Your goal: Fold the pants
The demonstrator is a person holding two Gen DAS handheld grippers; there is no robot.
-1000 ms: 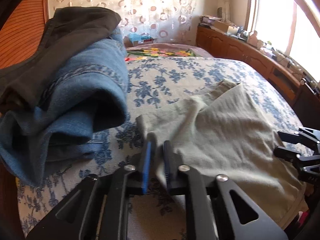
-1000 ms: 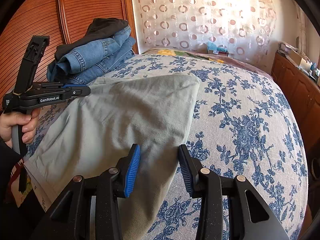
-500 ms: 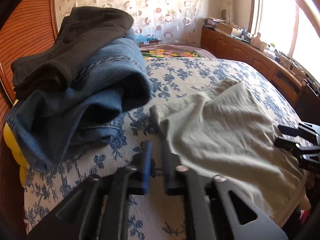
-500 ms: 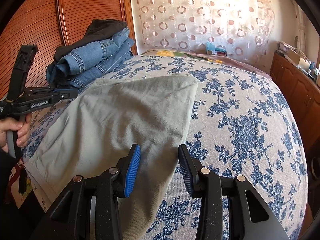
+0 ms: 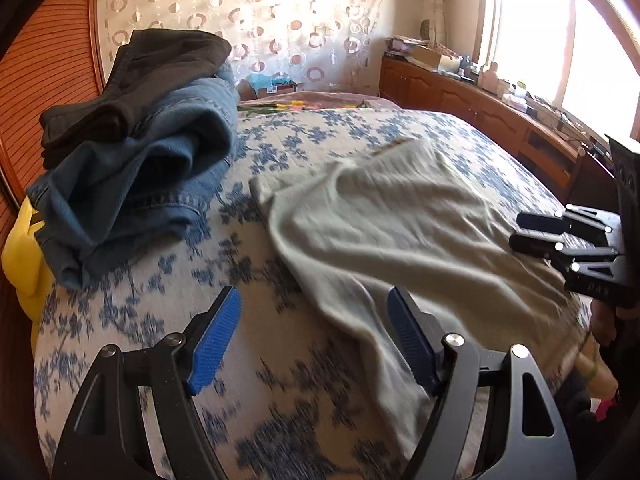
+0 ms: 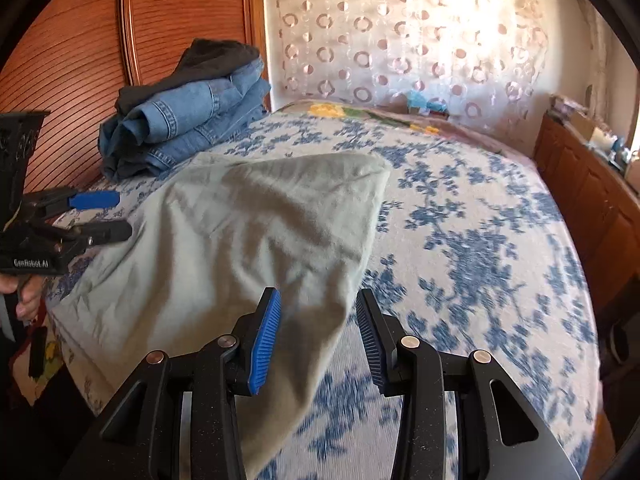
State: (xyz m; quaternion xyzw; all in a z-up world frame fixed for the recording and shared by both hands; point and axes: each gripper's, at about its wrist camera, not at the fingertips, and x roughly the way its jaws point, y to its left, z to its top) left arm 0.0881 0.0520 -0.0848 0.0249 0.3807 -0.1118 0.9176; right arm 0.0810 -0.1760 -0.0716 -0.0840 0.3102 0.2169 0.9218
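Observation:
Pale green pants (image 5: 400, 232) (image 6: 256, 232) lie folded flat on the blue-flowered bed cover (image 5: 168, 320). My left gripper (image 5: 312, 304) hovers low over their near left edge, its jaws opening. That edge runs under the gap, but the blue pads do not press on it. In the right wrist view, the left gripper (image 6: 116, 216) is at the far left, in a person's hand. My right gripper (image 6: 318, 300) stands part open above the pants' right edge, gripping nothing. It shows at the right rim (image 5: 520, 232) of the left wrist view.
A stack of folded blue jeans (image 5: 140, 184) (image 6: 180, 132) with a dark garment (image 5: 160, 64) on top sits at the back left by the wooden headboard (image 6: 80, 60). Something yellow (image 5: 24, 264) lies under the stack. A wooden cabinet (image 6: 592, 192) runs along the right side.
The left gripper, nearly shut at the pants' edge a second ago, has drawn back toward the bed's near side and its jaws have spread wide. The right gripper has stayed put.

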